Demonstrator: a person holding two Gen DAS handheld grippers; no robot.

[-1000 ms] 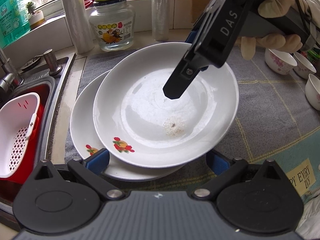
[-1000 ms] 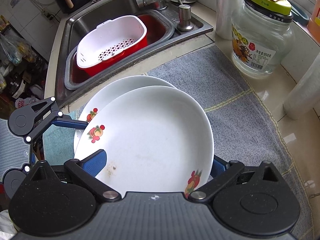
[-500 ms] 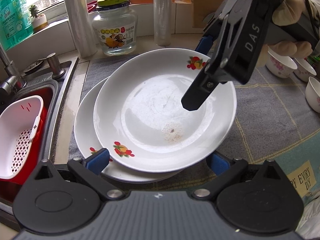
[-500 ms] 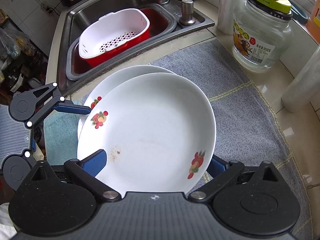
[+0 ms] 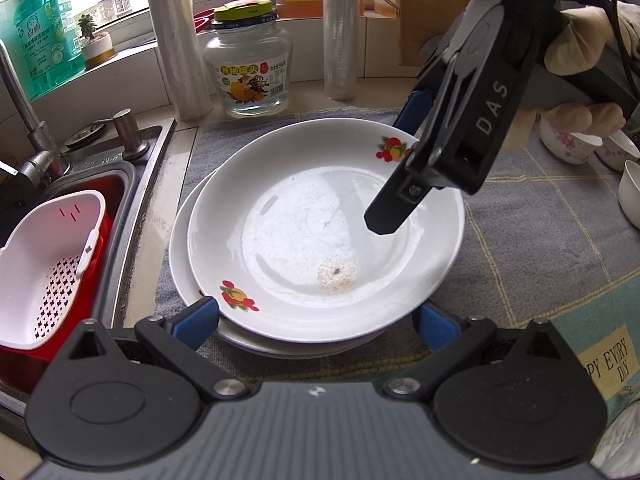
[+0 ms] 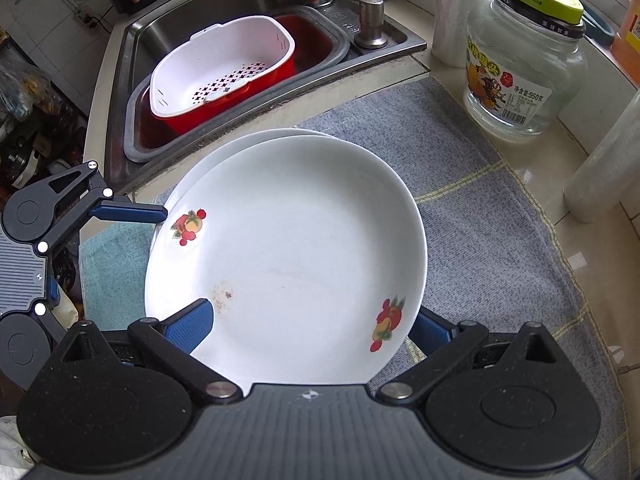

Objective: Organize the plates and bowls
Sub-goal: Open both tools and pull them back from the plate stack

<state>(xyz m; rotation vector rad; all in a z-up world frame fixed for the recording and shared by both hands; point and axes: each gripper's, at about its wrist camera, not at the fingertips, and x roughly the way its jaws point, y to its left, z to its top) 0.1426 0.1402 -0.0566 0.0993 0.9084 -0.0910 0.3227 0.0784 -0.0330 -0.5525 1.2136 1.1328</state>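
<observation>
The upper fruit-print plate (image 6: 292, 248) lies on a lower plate (image 5: 180, 256) on the grey mat (image 6: 480, 216) by the table's sink-side edge; the right tool (image 6: 310, 322) grips its near rim between its fingers; the left tool (image 5: 316, 320) stands wide open around both plates, holding nothing.

A grey cloth (image 6: 492, 240) covers the counter (image 6: 600, 280). Beside it, a steel sink (image 6: 168, 28) holds a white perforated colander (image 6: 220, 68) nested in a red basin (image 6: 316, 44). A glass jar (image 5: 248, 68) with a yellow-green lid stands near the window, between two rolls of clear film (image 5: 176, 40). A green soap bottle (image 5: 40, 36) sits on the sill.
</observation>
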